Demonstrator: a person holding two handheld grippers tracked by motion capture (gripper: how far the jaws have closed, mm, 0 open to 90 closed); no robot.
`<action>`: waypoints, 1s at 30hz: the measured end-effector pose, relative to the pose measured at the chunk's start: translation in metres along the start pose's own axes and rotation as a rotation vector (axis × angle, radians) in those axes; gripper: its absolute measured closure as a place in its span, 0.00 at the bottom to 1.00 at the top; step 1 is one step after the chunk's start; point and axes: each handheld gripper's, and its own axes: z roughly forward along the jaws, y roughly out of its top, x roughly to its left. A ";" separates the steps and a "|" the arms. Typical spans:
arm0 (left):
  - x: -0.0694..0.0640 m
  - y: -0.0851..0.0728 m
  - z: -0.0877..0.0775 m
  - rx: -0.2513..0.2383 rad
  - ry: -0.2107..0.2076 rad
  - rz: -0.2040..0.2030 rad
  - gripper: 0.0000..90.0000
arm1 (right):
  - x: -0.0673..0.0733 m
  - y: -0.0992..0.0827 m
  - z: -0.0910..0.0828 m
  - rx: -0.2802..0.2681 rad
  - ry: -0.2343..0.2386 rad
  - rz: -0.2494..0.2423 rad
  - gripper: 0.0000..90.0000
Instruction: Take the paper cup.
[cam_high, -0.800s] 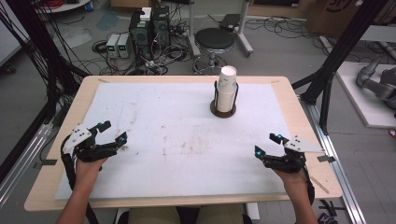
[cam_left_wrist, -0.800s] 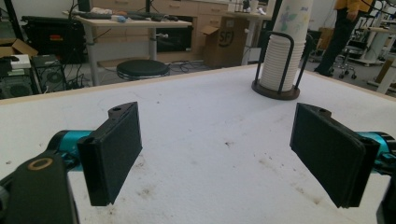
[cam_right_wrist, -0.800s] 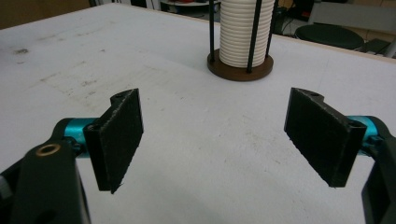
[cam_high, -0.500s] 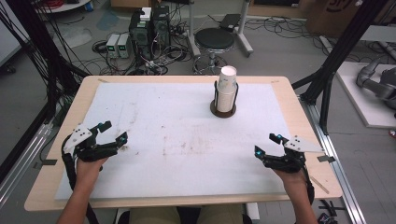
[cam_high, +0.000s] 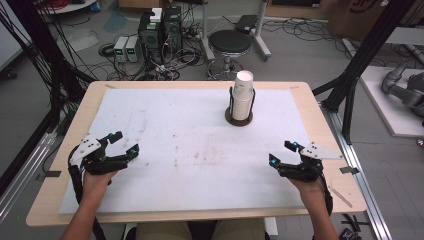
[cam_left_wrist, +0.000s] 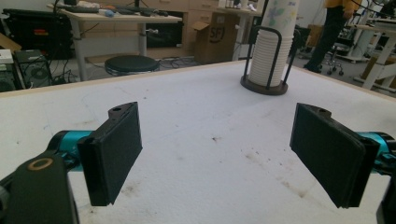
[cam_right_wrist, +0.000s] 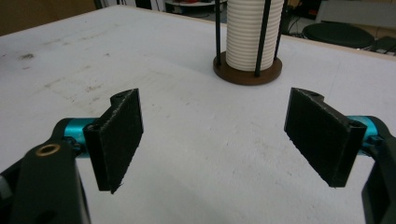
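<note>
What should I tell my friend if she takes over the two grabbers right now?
Left gripper: open, holding nothing, low over the white mat near the table's left front.
Right gripper: open, holding nothing, low over the mat near the right front.
The stack of paper cups stands upright in its wire holder toward the far side of the mat, closer to the right gripper.
Done: nothing that shows; no cup is out of the stack.
Left: probably reach forward and take a cup off the top.
</note>
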 end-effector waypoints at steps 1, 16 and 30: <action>0.000 0.000 0.000 0.001 -0.003 -0.002 0.18 | 0.000 0.001 0.001 -0.004 0.001 0.001 0.22; 0.000 -0.002 0.001 -0.002 -0.016 -0.016 0.18 | -0.005 0.064 0.033 -0.032 0.049 -0.042 0.22; 0.002 -0.002 0.001 -0.007 -0.018 -0.029 0.18 | -0.019 0.125 0.073 -0.017 0.045 -0.028 0.22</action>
